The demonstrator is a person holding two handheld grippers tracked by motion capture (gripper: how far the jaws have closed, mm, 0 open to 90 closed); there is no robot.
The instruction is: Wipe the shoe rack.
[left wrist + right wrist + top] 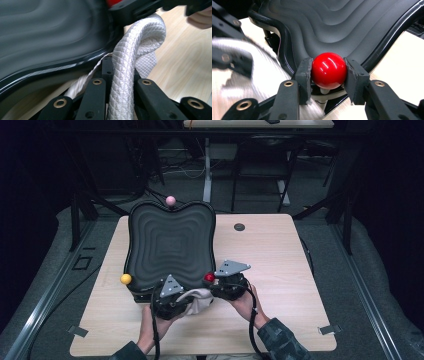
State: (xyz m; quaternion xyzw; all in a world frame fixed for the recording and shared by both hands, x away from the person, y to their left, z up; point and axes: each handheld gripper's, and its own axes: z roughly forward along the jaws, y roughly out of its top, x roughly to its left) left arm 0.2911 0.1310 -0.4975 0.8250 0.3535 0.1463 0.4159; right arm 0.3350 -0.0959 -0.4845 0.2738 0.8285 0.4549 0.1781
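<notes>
Gripping the red ball [329,70] at the tray's [170,242] near corner, your right hand-held gripper [329,72] steadies it; your left hand-held gripper [117,82], beside it, is clamped on a cloth [130,65] at the tray's near edge.

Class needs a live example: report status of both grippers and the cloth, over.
Left gripper shut on white quilted cloth. Right gripper shut on glossy red ball knob at black wavy tray's corner. Nothing in the way.

We're in a lab here: dark frame posts [75,217] flank the pale desk [280,270], cables [175,170] trail behind it, and beyond stands another desk [260,124].
</notes>
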